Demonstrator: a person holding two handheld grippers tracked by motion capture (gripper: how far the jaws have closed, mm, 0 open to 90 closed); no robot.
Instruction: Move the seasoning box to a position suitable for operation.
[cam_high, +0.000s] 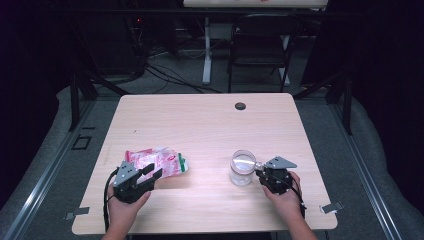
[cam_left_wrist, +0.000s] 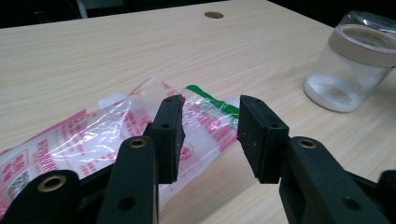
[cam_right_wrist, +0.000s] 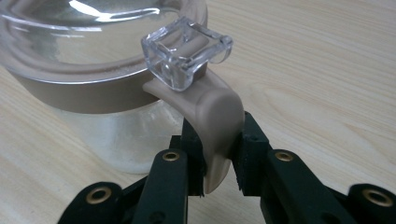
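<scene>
— Left tongs (cam_high: 151, 174)?
— Sat at the near left of the table (cam_high: 210, 120), held in a hand (cam_high: 122, 207). Jaws stood apart, released, pads pressing on nothing. Pointed at the plastic bag (cam_high: 156, 161), one pad hovering over its near edge in the left gripper view (cam_left_wrist: 211, 135).
— And the bag (cam_left_wrist: 116, 135)?
— Lay flat on the table, clear film with pink print and a green strip at one end. Rested just left of centre, well apart from the jar (cam_high: 243, 167).
— Right tongs (cam_high: 259, 169)?
— Clenched on the beige clasp (cam_right_wrist: 215, 126) of the jar lid. Seen up close in the right gripper view: both pads (cam_right_wrist: 247, 154) pressed against the sides of that curved latch, right tongs (cam_right_wrist: 219, 161) gripping it low down.
— The jar (cam_right_wrist: 93, 79) itself?
— Stood upright on the table at the near right, clear glass, lid on with a beige band round the rim. Carried a clear plastic tab (cam_right_wrist: 187, 51) above the clasp. Showed a whitish layer at the bottom in the left gripper view (cam_left_wrist: 348, 65).
— Anything else on the table?
— A small dark round hole (cam_high: 240, 106) near the far edge.
</scene>
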